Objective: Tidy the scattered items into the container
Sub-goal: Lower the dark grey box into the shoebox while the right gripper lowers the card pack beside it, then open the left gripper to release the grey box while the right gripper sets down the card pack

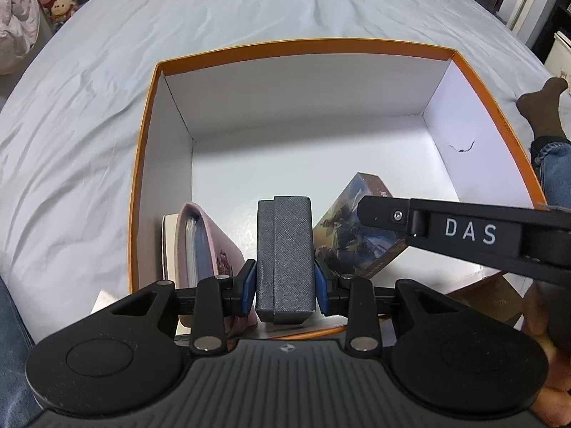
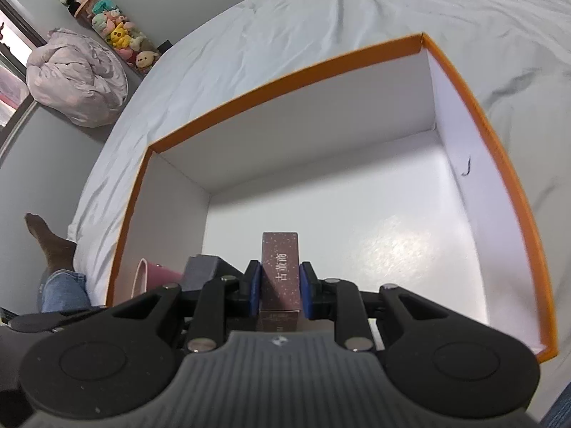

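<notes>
Grey case [image 1: 284, 256] clamped in left tongs [image 1: 284, 285]; right tongs [image 2: 280, 290] clamp maroon carton [image 2: 279, 271] over orange box [image 1: 142, 164].

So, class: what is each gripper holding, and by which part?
Left gripper clamps the grey textured rectangular case across its long sides, near its near end. Right gripper clamps the brown speckled printed box across its narrow sides.

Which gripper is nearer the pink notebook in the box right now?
Left. The left gripper, shut on the grey case, hangs right beside the pink notebook. The right gripper, holding the printed box, is beyond the case from it.
</notes>
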A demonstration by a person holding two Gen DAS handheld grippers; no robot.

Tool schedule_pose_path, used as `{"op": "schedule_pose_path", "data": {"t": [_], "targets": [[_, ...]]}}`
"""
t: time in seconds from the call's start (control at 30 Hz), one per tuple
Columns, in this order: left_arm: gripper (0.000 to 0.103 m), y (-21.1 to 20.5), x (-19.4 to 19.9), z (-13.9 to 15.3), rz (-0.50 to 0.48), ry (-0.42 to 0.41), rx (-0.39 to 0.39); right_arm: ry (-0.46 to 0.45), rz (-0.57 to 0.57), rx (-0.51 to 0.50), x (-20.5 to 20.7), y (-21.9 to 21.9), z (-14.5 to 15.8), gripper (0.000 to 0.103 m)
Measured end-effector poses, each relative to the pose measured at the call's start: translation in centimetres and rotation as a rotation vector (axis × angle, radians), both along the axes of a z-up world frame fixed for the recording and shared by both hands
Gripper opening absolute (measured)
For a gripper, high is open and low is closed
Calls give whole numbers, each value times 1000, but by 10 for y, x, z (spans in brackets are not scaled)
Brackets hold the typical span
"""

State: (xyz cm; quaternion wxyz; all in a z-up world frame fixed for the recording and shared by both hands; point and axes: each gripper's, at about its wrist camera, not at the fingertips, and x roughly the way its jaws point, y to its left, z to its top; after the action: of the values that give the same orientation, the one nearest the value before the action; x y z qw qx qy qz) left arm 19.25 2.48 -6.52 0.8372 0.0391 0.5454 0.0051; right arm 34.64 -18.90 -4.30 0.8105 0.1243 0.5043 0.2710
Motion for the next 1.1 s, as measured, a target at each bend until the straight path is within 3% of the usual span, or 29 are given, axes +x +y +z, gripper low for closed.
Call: {"op": "schedule_pose_path", "data": {"t": [0.47, 0.63, 0.83, 0.97, 1.1], "targets": [[45, -1, 1, 5, -40, -4, 5, 15, 57, 2, -7, 20, 1, 25], [53, 2, -7, 18, -86, -26, -2, 14, 62, -6, -8, 22, 2, 25], [53, 8, -39, 52, -181, -131, 1, 24, 59, -15, -7, 21, 3, 25], [53, 17, -54, 65, -175, -188, 39, 13, 70, -40, -11, 29, 9, 25], [53, 30, -55, 70, -131, -199, 4, 7, 81, -68, -16, 35, 16, 26]]}}
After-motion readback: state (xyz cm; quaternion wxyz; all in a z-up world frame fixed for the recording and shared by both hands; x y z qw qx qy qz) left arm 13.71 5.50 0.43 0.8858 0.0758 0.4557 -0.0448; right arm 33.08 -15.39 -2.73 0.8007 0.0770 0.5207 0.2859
